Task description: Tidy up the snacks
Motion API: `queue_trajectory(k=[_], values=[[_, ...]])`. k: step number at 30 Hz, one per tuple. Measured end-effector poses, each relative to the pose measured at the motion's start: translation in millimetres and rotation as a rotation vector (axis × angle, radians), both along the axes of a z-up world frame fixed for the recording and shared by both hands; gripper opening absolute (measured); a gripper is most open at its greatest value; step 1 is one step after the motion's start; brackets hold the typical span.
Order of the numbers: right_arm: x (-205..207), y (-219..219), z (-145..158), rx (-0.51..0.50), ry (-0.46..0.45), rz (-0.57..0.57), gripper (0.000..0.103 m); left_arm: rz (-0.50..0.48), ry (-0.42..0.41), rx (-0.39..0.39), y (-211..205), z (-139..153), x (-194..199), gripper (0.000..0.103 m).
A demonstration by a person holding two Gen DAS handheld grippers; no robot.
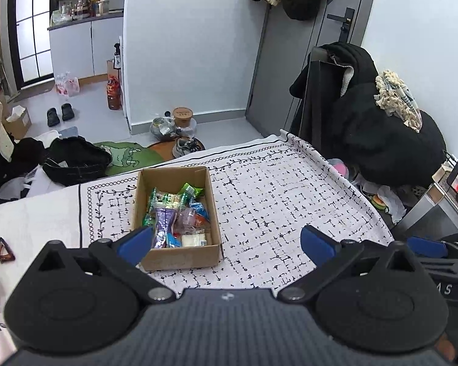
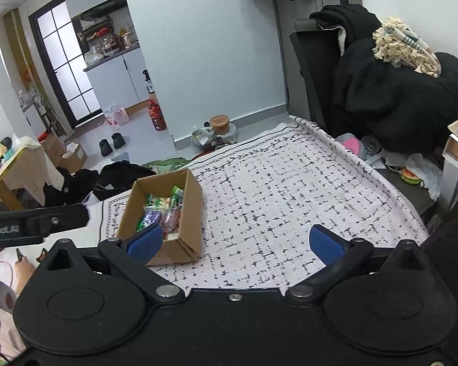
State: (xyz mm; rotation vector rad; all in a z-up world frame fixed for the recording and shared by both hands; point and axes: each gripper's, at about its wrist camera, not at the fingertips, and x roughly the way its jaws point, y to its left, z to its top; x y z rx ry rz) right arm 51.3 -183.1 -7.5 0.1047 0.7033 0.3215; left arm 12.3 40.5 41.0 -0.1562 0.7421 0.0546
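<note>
Cardboard box [image 1: 177, 216] sits on the patterned cloth [image 1: 274, 201], packed with snack packets [image 1: 174, 213]. Left gripper [image 1: 226, 244] hangs just short of the box's near wall, fingers spread wide, holding nothing. Right gripper [image 2: 236, 242] sits to the right of the box, also spread apart and empty. Brown hair clip [image 1: 3, 250] lies well left of the box.

Box [image 1: 180, 257] near-left corner hidden behind a blue claw finger [image 1: 136, 244]. Snack packets [image 1: 175, 216] too small to read. Hair clip [image 1: 3, 250] half hidden in right wrist view.
</note>
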Motion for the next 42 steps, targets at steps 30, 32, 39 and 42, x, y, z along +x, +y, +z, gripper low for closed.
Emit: queue_trajectory(k=[30,32,39,42], values=[[-2.6,4.1,-2.6,-0.039,0.011,0.023,0.103,-0.01,0.001,0.039,6.3,-8.3,-16.9,0.103],[-3.2,4.6,-3.1,-0.041,0.013,0.024,0.103,-0.011,0.004,0.042,5.8,-9.4,-17.1,0.103],[-4.4,8.7,-3.5,-0.054,0.013,0.033,0.103,-0.015,0.015,0.044,6.7,-11.8,-18.4,0.103],[-4.5,8.6,-3.4,-0.054,0.014,0.034,0.103,-0.002,0.025,0.041,9.2,-13.9,-17.7,0.103]])
